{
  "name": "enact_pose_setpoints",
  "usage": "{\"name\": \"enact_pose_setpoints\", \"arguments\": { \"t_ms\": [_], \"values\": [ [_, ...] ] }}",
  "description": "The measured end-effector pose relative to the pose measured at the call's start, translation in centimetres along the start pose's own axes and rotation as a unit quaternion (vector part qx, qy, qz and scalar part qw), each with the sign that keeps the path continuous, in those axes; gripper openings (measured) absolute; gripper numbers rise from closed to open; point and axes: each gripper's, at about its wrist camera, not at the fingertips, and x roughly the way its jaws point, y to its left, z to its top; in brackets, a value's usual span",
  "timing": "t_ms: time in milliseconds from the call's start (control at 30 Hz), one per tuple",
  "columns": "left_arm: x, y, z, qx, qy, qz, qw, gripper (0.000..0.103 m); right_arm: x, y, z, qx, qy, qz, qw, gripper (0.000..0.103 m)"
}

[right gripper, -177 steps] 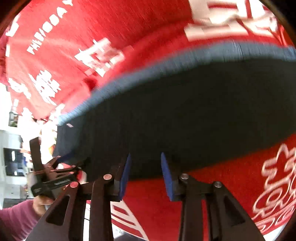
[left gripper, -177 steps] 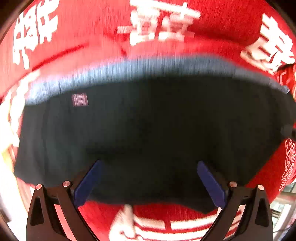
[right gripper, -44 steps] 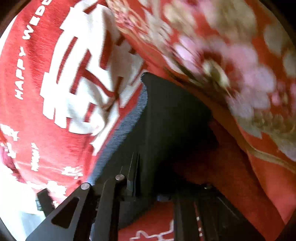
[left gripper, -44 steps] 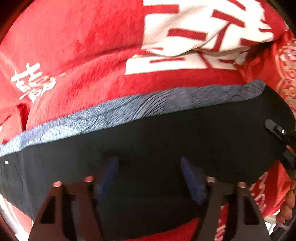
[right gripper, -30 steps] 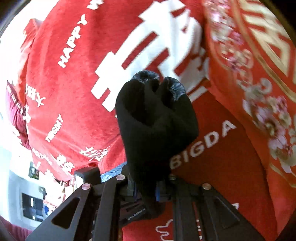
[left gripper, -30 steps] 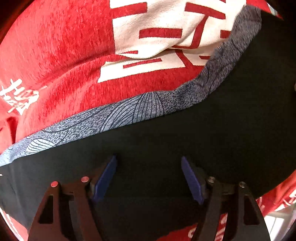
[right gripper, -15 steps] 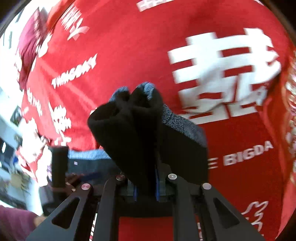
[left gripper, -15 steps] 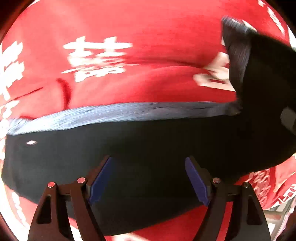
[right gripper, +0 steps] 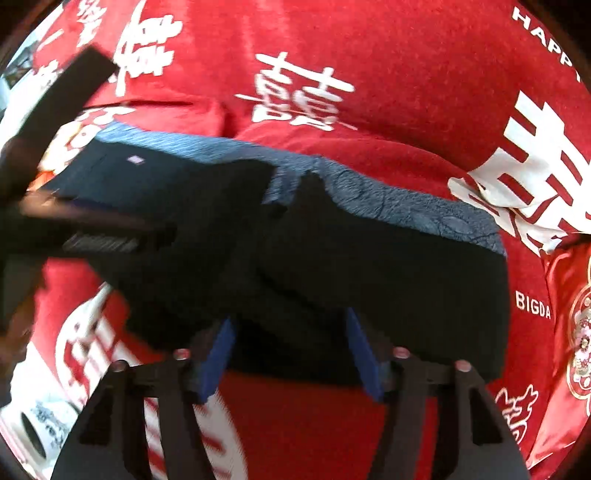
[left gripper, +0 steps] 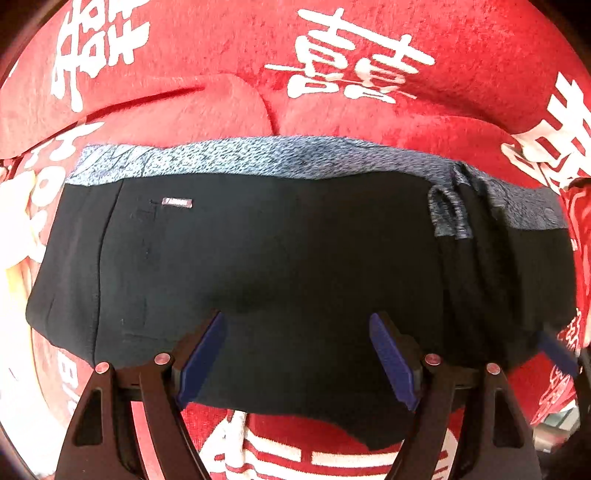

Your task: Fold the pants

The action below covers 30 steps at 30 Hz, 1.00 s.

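Black pants (left gripper: 280,258) with a grey-blue patterned waistband (left gripper: 258,157) lie flat on the red blanket (left gripper: 369,29). Their right end is folded back over the rest, and a loop of waistband (left gripper: 448,214) shows on top there. My left gripper (left gripper: 295,350) hangs open over the pants' near edge with nothing pinched. In the right wrist view the pants (right gripper: 388,266) lie below my right gripper (right gripper: 291,354). Its jaws are opening, the near hem sits between the blue pads (right gripper: 218,354), and neither pad presses on it. The left gripper (right gripper: 74,221) is a dark blur at the left.
The red blanket (right gripper: 406,74) with white characters covers the whole surface and has a crease behind the waistband. A white roll (right gripper: 33,432) lies at the lower left. A red embroidered cloth (right gripper: 576,314) lies at the right edge.
The right gripper carried the bunched end of the pants across, lowered it onto the rest and let go. The left gripper slid along the pants with its jaws a little wider.
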Motion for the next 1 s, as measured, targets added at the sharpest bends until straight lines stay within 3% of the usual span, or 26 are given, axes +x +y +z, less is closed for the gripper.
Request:
{"name": "enact_pose_setpoints", "arguments": {
  "t_ms": [100,167,233,267,333,400,433,567,633,667,700,733,767,800,900,1000],
  "values": [
    [-1.3,-1.0,0.5,0.004,-0.006,-0.035,0.9994,0.081,-1.9,-2.3,-0.6,0.065,-0.002,0.103,0.993,0.065],
    [-2.1,-1.7,0.8,0.006,-0.004,-0.072,0.9974,0.081,-2.3,-5.5,-1.3,0.159,-0.007,0.166,0.973,0.065],
    [-2.5,-3.2,1.3,0.012,-0.001,-0.108,0.9941,0.081,-1.4,-10.3,-2.8,0.295,-0.009,0.228,0.928,0.065],
    [-2.6,-4.3,1.6,0.017,0.002,-0.129,0.9915,0.081,-0.9,-11.5,-3.2,0.329,-0.008,0.244,0.912,0.065],
    [-2.5,-5.8,2.1,0.025,0.005,-0.148,0.9886,0.081,0.7,-14.7,-4.7,0.414,-0.011,0.290,0.863,0.065],
    [-2.3,-7.6,2.4,0.037,0.009,-0.163,0.9859,0.081,1.7,-15.9,-5.5,0.436,-0.012,0.307,0.846,0.061],
    [-2.0,-8.4,2.5,0.045,0.013,-0.170,0.9844,0.081,2.0,-16.2,-5.7,0.440,-0.009,0.310,0.843,0.060],
    [0.0,-10.8,2.6,0.068,0.033,-0.156,0.9848,0.079,3.5,-17.0,-6.5,0.473,-0.008,0.332,0.816,0.057],
    [0.5,-11.0,2.4,0.069,0.040,-0.148,0.9858,0.064,4.4,-17.4,-7.0,0.499,-0.015,0.347,0.794,0.057],
    [0.7,-11.1,2.4,0.071,0.039,-0.143,0.9864,0.062,5.0,-18.0,-7.1,0.510,-0.017,0.358,0.782,0.057],
    [0.7,-11.2,2.5,0.073,0.035,-0.145,0.9861,0.052,5.5,-17.9,-6.7,0.520,-0.016,0.366,0.772,0.056],
    [0.7,-11.3,2.6,0.073,0.035,-0.160,0.9838,0.041,6.0,-18.0,-6.7,0.528,-0.015,0.369,0.764,0.051],
    [0.7,-11.4,2.6,0.073,0.039,-0.163,0.9831,0.041,6.6,-18.3,-6.7,0.539,-0.008,0.369,0.757,0.027],
    [0.5,-11.4,2.6,0.072,0.037,-0.164,0.9832,0.041,7.0,-18.3,-6.6,0.541,0.002,0.365,0.758,0.005],
    [-1.2,-11.4,2.3,0.077,0.022,-0.162,0.9836,0.041,5.7,-18.1,-5.7,0.523,-0.012,0.380,0.763,0.005],
    [-3.3,-11.0,1.2,0.084,-0.004,-0.153,0.9847,0.041,2.8,-17.2,-4.9,0.483,-0.022,0.387,0.785,0.005]
  ]
}}
